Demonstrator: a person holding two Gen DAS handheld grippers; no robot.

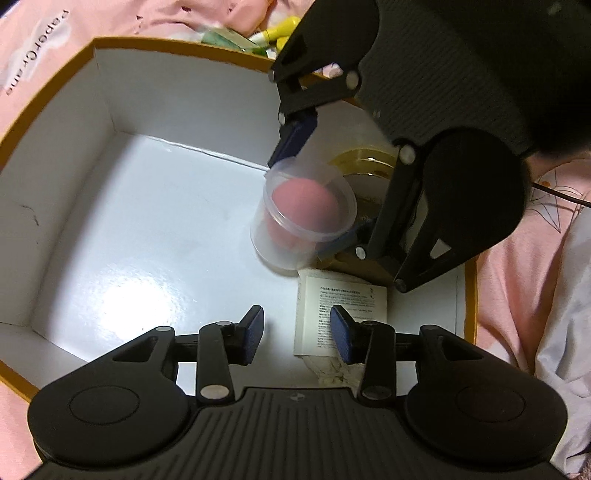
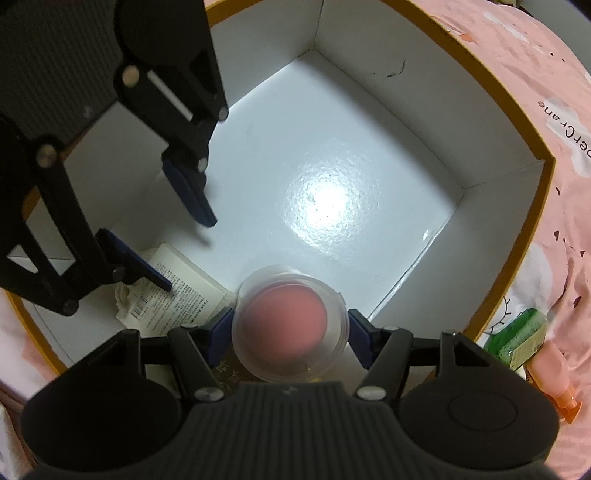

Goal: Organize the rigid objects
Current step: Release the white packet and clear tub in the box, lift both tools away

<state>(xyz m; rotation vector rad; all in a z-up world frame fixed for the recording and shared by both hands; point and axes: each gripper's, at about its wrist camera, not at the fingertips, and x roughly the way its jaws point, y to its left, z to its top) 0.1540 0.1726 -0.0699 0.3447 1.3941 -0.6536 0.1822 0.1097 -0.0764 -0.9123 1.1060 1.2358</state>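
Note:
My right gripper [image 2: 290, 326] is shut on a clear plastic tub with a pink ball inside [image 2: 290, 326] and holds it above the floor of a white box with an orange rim [image 2: 417, 110]. In the left wrist view the tub [image 1: 304, 212] hangs between the right gripper's blue pads [image 1: 295, 138], over the box's right side. My left gripper [image 1: 297, 334] is open and empty, low inside the box [image 1: 122, 229], just above a white printed carton [image 1: 341, 314]. It also shows in the right wrist view [image 2: 173, 236], open above the carton [image 2: 184, 291].
A gold-lidded jar [image 1: 365, 173] sits in the box behind the tub, partly hidden. Crumpled paper [image 1: 338, 367] lies by the carton. Outside on pink bedding [image 2: 535, 74] are a green packet [image 2: 517, 338], an orange bottle [image 2: 554, 380] and yellow items [image 1: 277, 31].

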